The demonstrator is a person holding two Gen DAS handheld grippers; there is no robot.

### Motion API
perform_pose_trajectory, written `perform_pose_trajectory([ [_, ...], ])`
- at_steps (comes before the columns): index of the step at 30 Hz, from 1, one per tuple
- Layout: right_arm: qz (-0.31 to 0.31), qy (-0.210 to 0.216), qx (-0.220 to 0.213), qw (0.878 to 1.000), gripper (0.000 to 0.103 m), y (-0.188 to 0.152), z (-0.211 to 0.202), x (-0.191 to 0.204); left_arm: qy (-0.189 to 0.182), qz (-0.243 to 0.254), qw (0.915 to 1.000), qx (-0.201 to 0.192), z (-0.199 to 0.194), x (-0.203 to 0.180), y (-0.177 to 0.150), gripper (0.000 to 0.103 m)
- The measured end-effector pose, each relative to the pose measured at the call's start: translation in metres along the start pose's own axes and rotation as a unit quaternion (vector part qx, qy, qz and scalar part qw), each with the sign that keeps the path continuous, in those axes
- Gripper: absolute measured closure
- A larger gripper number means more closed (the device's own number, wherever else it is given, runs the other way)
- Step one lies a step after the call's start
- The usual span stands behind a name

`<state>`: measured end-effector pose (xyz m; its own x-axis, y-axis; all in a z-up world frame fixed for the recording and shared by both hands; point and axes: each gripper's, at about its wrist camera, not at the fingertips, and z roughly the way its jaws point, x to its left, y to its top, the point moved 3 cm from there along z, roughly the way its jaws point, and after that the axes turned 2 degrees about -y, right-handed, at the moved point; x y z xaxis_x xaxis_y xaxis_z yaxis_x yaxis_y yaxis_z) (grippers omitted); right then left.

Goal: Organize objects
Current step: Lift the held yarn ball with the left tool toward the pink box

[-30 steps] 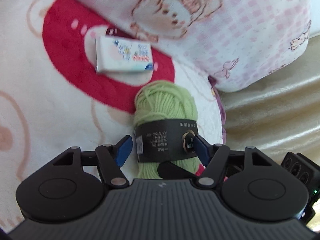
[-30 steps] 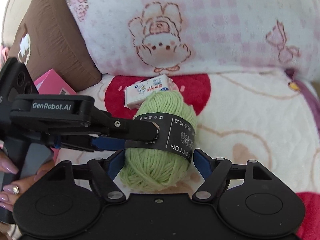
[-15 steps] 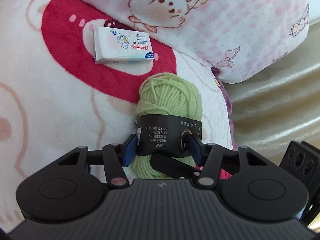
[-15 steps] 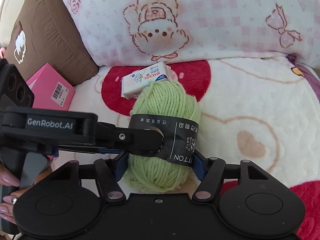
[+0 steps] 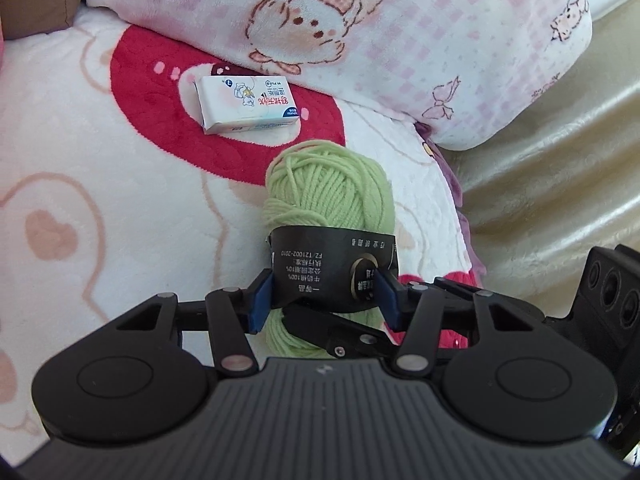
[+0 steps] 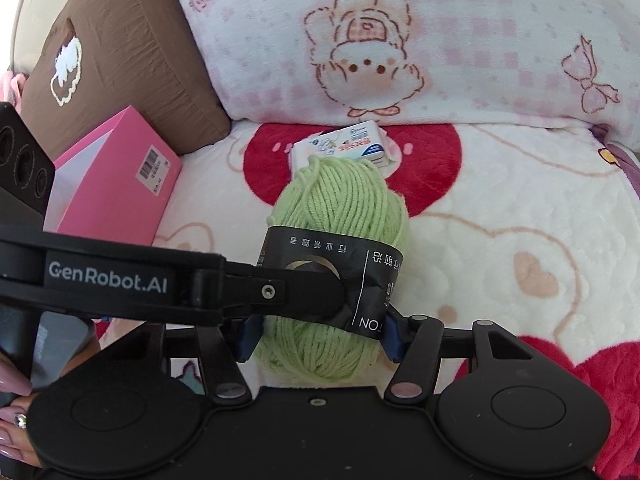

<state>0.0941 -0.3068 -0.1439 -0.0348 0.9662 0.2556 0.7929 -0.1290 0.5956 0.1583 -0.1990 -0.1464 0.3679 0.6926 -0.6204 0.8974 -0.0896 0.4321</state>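
Green yarn (image 5: 328,196): gripped by both, L gripper (image 5: 322,298) narrower than before; R gripper (image 6: 318,334) closing.
R-view only: pink box (image 6: 112,184).
Tissue pack (image 5: 248,104): farther off.

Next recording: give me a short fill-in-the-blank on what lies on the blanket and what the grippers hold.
1. Both grippers close on a ball of yarn coloured ____.
2. The band around the yarn is ____.
3. The tissue pack lies on the blanket's ____ patch.
4. The box leaning by the brown cushion is ____.

Missing words: green; black; red; pink
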Motion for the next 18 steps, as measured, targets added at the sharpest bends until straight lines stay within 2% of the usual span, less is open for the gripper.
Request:
perform_pose_trajectory([
  [9,-0.001,0.009,0.027,1.000,0.040,-0.004,-0.018,0.022,-0.007,0.001,0.9999,0.013,-0.028,-0.003,-0.012,0.050],
  [18,-0.019,0.014,0.027,0.999,0.038,-0.007,-0.038,0.049,0.004,0.012,0.9999,0.011,-0.059,-0.011,-0.020,0.049],
])
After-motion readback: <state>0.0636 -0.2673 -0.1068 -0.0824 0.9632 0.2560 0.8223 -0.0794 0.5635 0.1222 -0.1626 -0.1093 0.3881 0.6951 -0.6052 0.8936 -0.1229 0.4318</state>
